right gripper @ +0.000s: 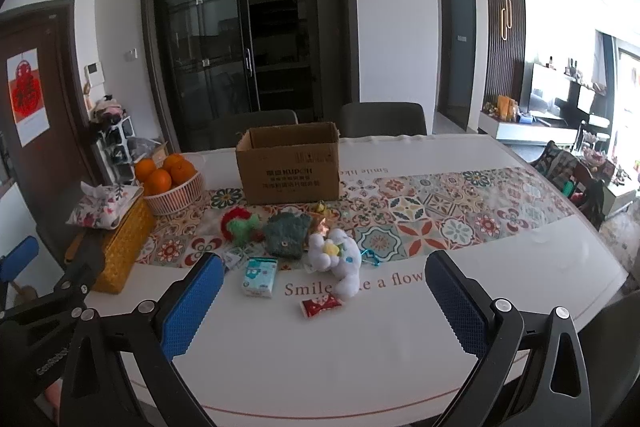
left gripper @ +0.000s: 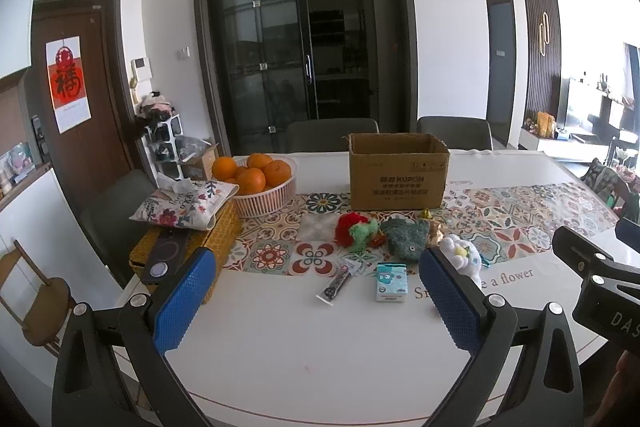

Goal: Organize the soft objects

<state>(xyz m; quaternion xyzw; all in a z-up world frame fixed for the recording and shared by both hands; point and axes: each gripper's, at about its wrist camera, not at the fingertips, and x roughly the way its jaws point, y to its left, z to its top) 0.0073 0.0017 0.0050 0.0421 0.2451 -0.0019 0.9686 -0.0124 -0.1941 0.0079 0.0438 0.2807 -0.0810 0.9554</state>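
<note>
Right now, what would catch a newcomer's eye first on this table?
Probably the open cardboard box standing at the middle of the patterned runner, with a huddle of soft toys just in front: a white plush, a teal knitted piece and a red-and-green one. To the left, a bowl of oranges.

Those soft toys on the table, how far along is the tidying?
Nothing looks done: the box shows nothing inside from here. Nothing is in hand; both grippers, left and right, hang open above the table. The white plush, green plush and red plush still need moving.
</note>
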